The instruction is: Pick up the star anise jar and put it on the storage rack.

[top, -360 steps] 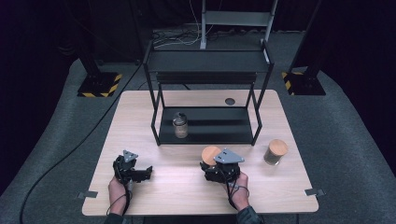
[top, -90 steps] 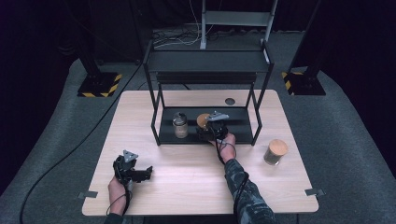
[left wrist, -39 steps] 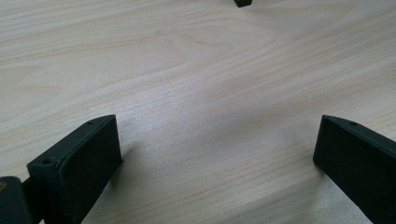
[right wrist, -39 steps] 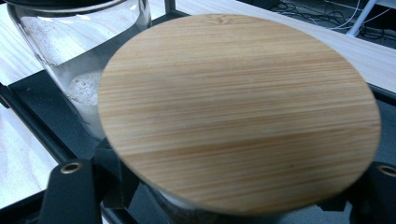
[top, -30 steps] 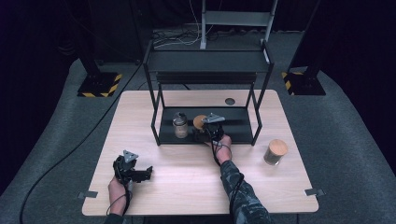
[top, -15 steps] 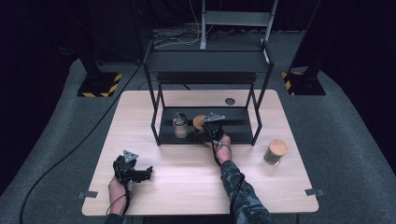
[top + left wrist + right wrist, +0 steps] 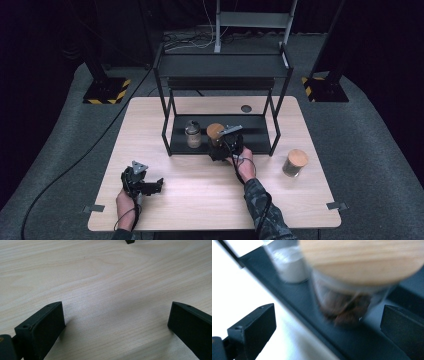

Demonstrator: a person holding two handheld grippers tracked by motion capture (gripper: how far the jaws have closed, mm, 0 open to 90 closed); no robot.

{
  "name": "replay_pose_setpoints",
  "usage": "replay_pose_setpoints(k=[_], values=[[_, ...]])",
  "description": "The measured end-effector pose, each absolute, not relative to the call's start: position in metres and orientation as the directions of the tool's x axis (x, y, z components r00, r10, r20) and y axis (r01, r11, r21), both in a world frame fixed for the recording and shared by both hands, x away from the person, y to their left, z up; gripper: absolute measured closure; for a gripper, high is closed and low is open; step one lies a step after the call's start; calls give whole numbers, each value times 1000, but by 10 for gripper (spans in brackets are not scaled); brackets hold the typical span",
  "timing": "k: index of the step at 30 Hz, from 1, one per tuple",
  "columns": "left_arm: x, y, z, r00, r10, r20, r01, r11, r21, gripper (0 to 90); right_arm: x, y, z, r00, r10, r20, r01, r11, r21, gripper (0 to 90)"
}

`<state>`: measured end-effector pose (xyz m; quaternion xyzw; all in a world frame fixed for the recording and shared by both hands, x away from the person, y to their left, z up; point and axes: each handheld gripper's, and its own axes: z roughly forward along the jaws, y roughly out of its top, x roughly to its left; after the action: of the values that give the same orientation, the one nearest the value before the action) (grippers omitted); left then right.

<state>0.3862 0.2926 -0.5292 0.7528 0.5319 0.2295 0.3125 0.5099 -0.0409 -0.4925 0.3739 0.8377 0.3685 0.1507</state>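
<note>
A glass jar with a wooden lid [image 7: 215, 131] and dark contents stands on the lower shelf [image 7: 255, 135] of a black metal rack. Beside it, to the left, is a jar with a metal lid [image 7: 193, 134]. My right gripper [image 7: 218, 148] is at the shelf's front edge, right behind the wooden-lidded jar. Its jaws have just been opening. In the right gripper view the jar [image 7: 362, 262] sits between the wide-apart jaws of the right gripper [image 7: 329, 322], and neither pad touches it. My left gripper [image 7: 158, 184] rests open on the table at the front left, its jaws [image 7: 116, 320] around bare wood.
A second wooden-lidded jar [image 7: 295, 163] stands on the table [image 7: 200, 200] to the right of the rack. The rack's posts [image 7: 274, 125] and upper shelf [image 7: 222, 67] hem in the lower shelf. A small round hole [image 7: 246, 108] is in the table behind the rack.
The right gripper has carried the wooden-lidded jar from the table's front onto the rack's lower shelf and let go of it. The left gripper has stayed put.
</note>
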Motion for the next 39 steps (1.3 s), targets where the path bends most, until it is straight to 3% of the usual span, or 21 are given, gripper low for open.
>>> replay_pose_setpoints(k=[11,39], values=[[386,293,-529,329,944,11,659,-238,714,4,465,-65,-487,-713,701,-5,508,522,685,0],[387,293,-529,336,942,7,659,-240,713,4,355,-172,-510,-538,842,32,634,380,674,0]])
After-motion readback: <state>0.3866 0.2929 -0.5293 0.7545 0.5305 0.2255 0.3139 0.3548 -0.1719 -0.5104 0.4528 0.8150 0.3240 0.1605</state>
